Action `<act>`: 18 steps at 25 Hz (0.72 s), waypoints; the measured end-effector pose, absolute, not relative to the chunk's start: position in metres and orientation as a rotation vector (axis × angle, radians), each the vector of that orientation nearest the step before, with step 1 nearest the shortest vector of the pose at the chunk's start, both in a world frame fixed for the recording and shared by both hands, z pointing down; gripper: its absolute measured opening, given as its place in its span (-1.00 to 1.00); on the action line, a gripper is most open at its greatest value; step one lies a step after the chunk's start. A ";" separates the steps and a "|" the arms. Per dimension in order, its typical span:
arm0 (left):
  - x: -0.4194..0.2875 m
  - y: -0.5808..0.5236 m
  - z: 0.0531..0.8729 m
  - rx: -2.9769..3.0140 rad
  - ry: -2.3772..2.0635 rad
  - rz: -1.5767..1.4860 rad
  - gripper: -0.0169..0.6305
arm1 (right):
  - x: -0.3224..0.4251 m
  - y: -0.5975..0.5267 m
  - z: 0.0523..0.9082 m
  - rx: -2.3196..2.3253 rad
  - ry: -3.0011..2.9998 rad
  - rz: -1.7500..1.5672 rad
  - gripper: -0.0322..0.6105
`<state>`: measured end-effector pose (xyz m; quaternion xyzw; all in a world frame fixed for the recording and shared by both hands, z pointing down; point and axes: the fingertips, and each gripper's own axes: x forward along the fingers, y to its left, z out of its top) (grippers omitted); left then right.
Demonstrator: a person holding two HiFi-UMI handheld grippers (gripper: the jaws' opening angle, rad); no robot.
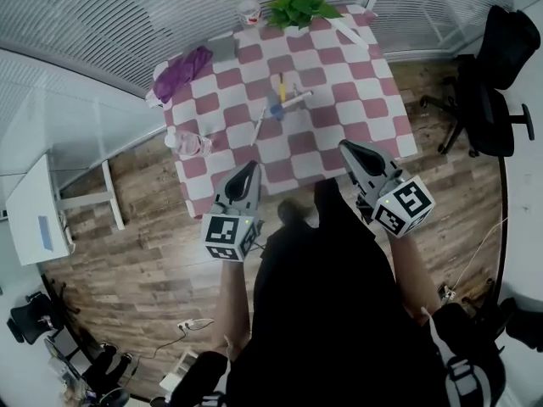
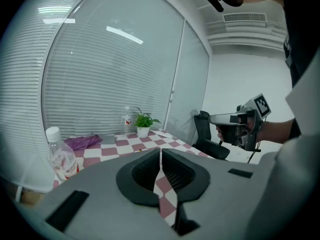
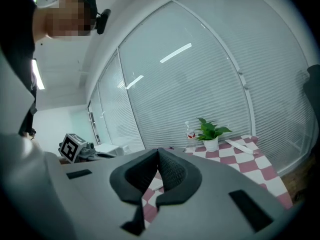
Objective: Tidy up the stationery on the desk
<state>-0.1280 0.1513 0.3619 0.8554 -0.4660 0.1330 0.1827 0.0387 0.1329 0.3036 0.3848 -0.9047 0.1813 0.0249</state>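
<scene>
Several pens and a small blue item [image 1: 277, 107] lie loosely grouped in the middle of the red-and-white checkered table [image 1: 356, 100]; a yellow pen [image 1: 282, 86] and a white pen [image 1: 294, 100] are among them. Both grippers hover short of the table's near edge. My left gripper [image 1: 249, 169] is shut and empty, its jaws meeting at the tip [image 2: 160, 152]. My right gripper [image 1: 347, 147] is likewise shut with nothing in it [image 3: 158, 150]. Each gripper shows in the other's view: the right gripper [image 2: 239, 124] and the left gripper [image 3: 76, 148].
A potted plant [image 1: 293, 7] and a water bottle [image 1: 248, 8] stand at the far edge. A purple cloth [image 1: 180, 73] and a grey pad [image 1: 223, 49] lie far left, a second bottle [image 1: 189, 143] near left, a white ruler [image 1: 351, 32] far right. A black office chair [image 1: 488, 91] stands right of the table.
</scene>
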 end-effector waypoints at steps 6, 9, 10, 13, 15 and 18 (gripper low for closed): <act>-0.128 0.112 0.395 2.283 -1.375 0.464 -0.84 | 0.039 0.081 0.299 1.059 -2.873 0.577 -0.83; -0.123 0.097 0.410 2.228 -1.392 0.503 -0.84 | 0.045 0.061 0.304 0.993 -2.889 0.600 -0.83; -0.121 0.093 0.414 2.209 -1.400 0.514 -0.84 | 0.047 0.056 0.307 0.972 -2.889 0.613 -0.83; -0.114 0.084 0.422 2.159 -1.425 0.550 -0.84 | 0.052 0.043 0.316 0.904 -2.889 0.656 -0.83; -0.109 0.080 0.428 2.135 -1.433 0.567 -0.84 | 0.054 0.038 0.321 0.845 -2.889 0.679 -0.83; -0.100 0.073 0.435 2.102 -1.451 0.583 -0.84 | 0.057 0.033 0.330 0.745 -2.887 0.697 -0.83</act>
